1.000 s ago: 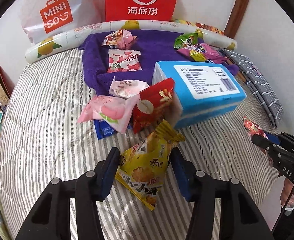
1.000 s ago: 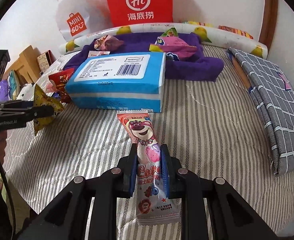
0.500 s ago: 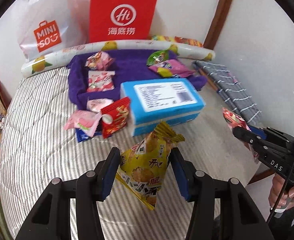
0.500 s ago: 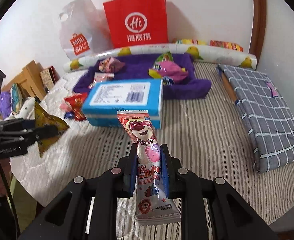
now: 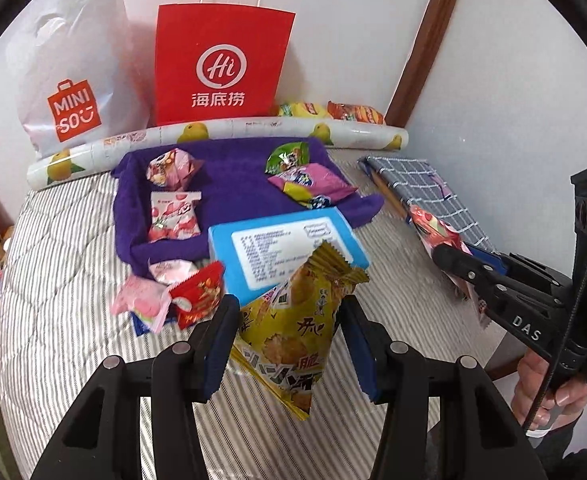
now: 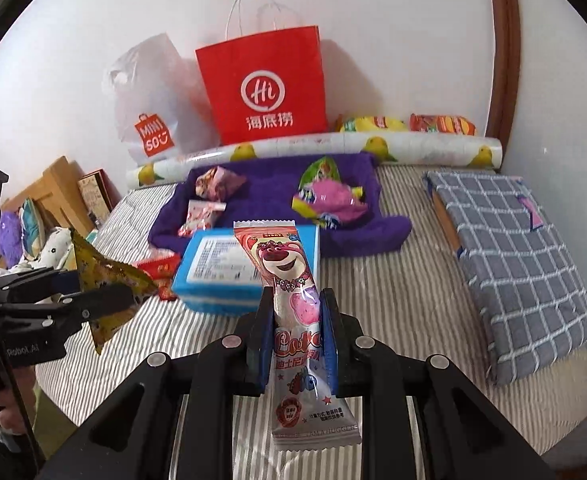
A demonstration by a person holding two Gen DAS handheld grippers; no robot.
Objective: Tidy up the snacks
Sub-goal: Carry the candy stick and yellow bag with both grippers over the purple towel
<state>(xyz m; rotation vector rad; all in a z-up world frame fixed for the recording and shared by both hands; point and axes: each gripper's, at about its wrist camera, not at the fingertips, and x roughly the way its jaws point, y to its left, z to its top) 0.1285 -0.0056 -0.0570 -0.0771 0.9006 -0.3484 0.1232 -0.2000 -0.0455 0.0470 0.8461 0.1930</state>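
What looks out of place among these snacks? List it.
A small heap beside the blue box: the red packet leans tilted over the pink packet, off the purple towel where other snacks lie. Nothing spilled or torn.

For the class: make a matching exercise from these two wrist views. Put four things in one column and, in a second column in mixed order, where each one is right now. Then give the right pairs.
Things
1. yellow snack bag
2. pink bear candy packet
3. red paper bag
4. green snack packet

Places
A. lying on the purple towel
B. between the left gripper's fingers
C. standing against the wall
D. clamped in the right gripper

Pairs: 1-B, 2-D, 3-C, 4-A
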